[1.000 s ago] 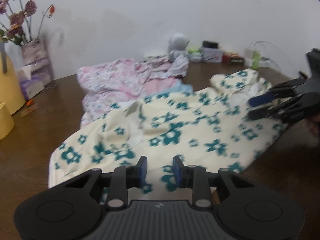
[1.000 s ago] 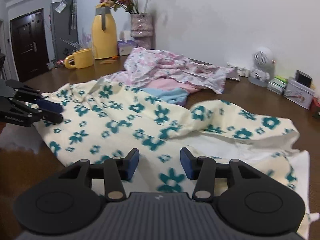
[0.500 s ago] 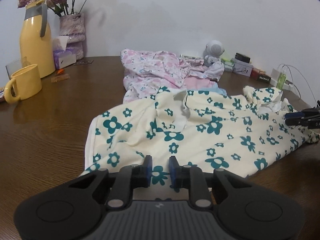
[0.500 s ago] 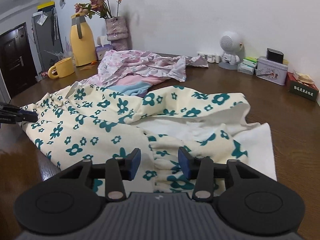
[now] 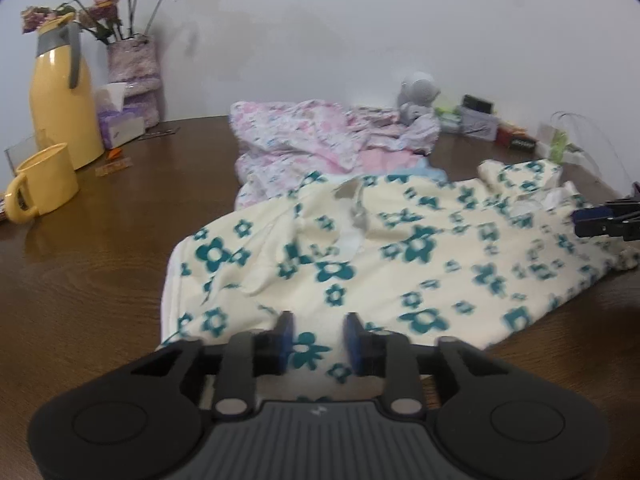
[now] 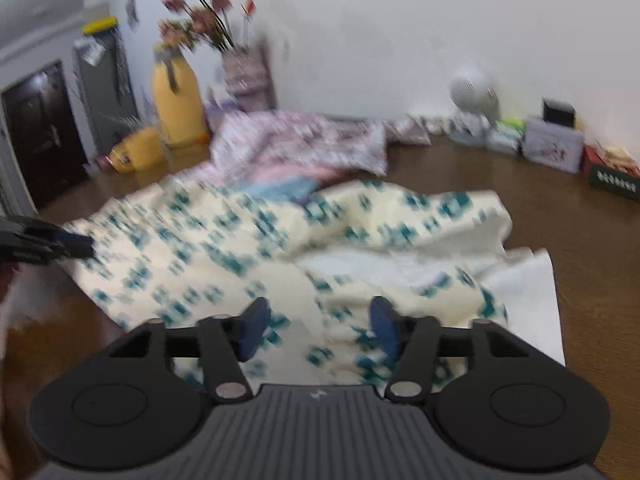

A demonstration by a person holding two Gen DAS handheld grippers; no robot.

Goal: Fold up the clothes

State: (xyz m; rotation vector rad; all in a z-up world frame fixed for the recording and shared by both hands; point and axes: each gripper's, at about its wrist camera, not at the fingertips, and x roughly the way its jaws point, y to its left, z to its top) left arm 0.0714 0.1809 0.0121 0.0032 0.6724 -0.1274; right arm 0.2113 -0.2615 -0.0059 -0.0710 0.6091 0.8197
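garment [image 5: 400,256]: cream, with teal flowers
clothes behind [image 5: 296,140]: pink and white, small floral print; one plain pink piece and one light blue
table [image 5: 88,264]: dark brown wood
jug [image 5: 64,96]: yellow, grey lid
mug [image 5: 44,184]: yellow
wall [image 5: 360,32]: white

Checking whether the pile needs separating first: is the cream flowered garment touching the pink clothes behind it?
Touching. In the left wrist view the cream flowered garment has its far edge lying over the near edge of the pink clothes, with no table showing between them.
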